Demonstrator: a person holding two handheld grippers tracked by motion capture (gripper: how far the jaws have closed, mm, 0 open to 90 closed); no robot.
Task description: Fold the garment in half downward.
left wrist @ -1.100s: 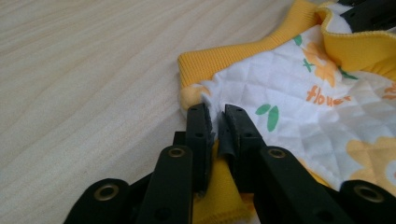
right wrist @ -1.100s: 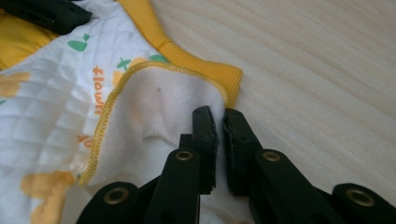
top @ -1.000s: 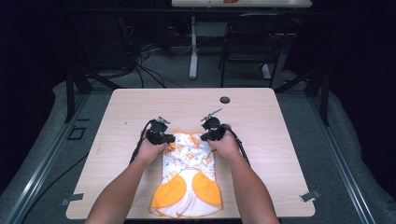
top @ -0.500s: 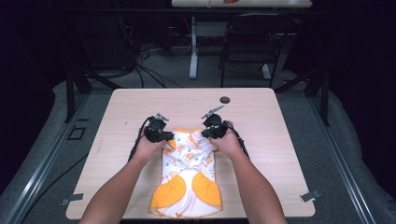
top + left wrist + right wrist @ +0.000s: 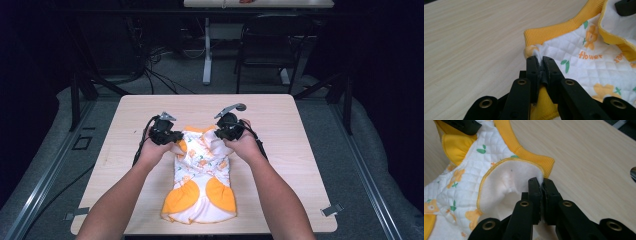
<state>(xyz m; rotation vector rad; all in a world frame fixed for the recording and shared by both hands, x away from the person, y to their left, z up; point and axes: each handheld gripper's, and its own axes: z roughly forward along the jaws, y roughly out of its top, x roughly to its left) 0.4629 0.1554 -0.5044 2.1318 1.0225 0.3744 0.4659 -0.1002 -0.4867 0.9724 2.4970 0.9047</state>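
Left gripper (image 5: 172,136): jaws pressed together on a pinch of the small quilted white garment with orange flower print and yellow ribbed trim (image 5: 201,175), at its far left corner just below the ribbed band. In the left gripper view (image 5: 539,60) white quilted cloth bunches up between the two black jaws.

Right gripper (image 5: 222,132): jaws pressed together on the far right corner of the same garment. In the right gripper view (image 5: 541,182) they clamp the edge of a turned-over flap whose plain white lining faces up, beside the end of the yellow band.

Garment position: lying lengthwise on the light wooden table (image 5: 280,125), near its middle and toward the person's edge, far end held between the two grippers, near end with two orange patches flat on the wood.

High view adds: both forearms coming in from the bottom, hands close together, cables trailing off each gripper, a grey plate on top of each.

Left gripper view adds: the word "flower" printed in orange on the cloth (image 5: 584,55); the tip of the other gripper at top right.

Right gripper view adds: yellow stitching round the flap (image 5: 506,177); the other gripper's black tip at top left, on the cloth.
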